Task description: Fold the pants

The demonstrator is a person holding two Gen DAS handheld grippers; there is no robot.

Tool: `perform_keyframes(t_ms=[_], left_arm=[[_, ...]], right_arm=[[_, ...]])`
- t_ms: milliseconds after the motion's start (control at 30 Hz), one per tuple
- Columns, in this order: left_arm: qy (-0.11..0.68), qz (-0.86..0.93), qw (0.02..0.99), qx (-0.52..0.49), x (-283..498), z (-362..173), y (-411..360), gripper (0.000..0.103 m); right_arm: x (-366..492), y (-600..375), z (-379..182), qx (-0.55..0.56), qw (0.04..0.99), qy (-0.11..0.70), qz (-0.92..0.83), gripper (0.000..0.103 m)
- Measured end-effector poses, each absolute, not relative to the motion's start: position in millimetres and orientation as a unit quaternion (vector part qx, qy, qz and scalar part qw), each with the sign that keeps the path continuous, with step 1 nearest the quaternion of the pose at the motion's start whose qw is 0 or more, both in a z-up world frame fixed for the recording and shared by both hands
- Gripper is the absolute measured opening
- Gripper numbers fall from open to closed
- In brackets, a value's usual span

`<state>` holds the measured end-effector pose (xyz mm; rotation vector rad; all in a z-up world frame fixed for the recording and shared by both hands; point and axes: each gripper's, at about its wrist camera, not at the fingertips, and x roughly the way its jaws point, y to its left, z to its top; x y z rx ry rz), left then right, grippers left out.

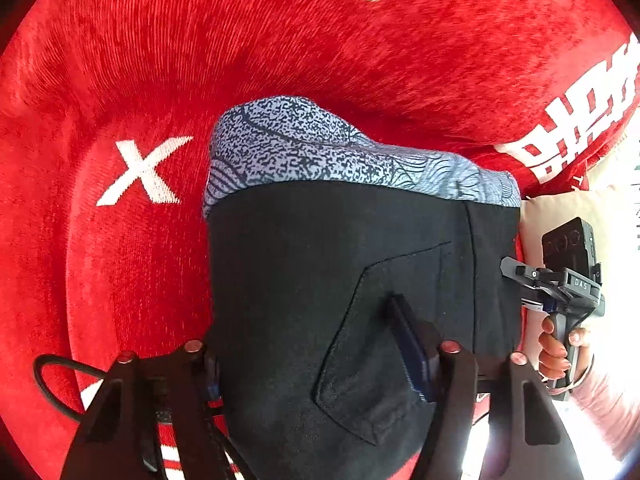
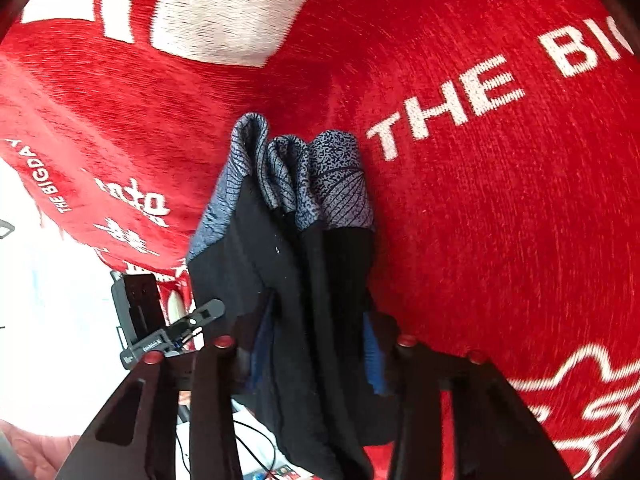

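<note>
Gripping black pants [image 1: 340,280] w/ both grippers [image 1: 316,348] [image 2: 316,344], jaws partly closed on fabric; long axis near-far, patterned band [image 1: 320,148] far end, over red blanket [image 1: 120,80].

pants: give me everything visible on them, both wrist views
The pants are black, soft-looking fabric with a blue-grey speckled, line-patterned band along the far end, and a stitched patch pocket facing the left camera. They lie on the red blanket with white lettering, bunched into folds in the right view. The left gripper has one finger on the pocket, the other at the fabric's left edge. The right gripper pinches the gathered folds between its blue pads.
</note>
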<state>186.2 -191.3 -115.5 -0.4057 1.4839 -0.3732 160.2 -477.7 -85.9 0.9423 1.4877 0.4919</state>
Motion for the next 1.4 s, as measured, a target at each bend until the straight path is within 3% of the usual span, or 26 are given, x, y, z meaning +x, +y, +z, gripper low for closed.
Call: perform_keyframes(t_ms=[500, 833, 933, 1033, 1233, 1333, 1400], left_arm=[[0.649, -0.182, 0.719, -0.169, 133, -50, -190, 0.060], [0.683, -0.163, 0.694, -0.156, 75, -84, -181, 0.061], [0.674, -0.148, 0.704, -0.168, 67, -93, -177, 0.068], [0.674, -0.119, 0.712, -0.156, 67, -95, -177, 0.087], [0.674, -0.079, 0.724, -0.121, 62, -86, -184, 0.089], [0.680, -0.048, 0.726, -0.089, 60, -80, -188, 0.100], [0.679, -0.034, 0.729, -0.081, 58, -75, -189, 0.100]], right_arm=[[113, -472, -29, 0.433, 0.613, 0.621, 0.225, 0.037], [47, -451, -38, 0.431, 0.607, 0.641, 0.186, 0.037], [42, -448, -52, 0.412, 0.618, 0.647, 0.174, 0.038], [45, -448, -57, 0.410, 0.621, 0.647, 0.169, 0.041], [48, -439, -48, 0.357, 0.637, 0.667, 0.147, 0.050], [49, -431, -40, 0.322, 0.647, 0.681, 0.116, 0.053], [48, -428, -36, 0.307, 0.650, 0.688, 0.098, 0.056]])
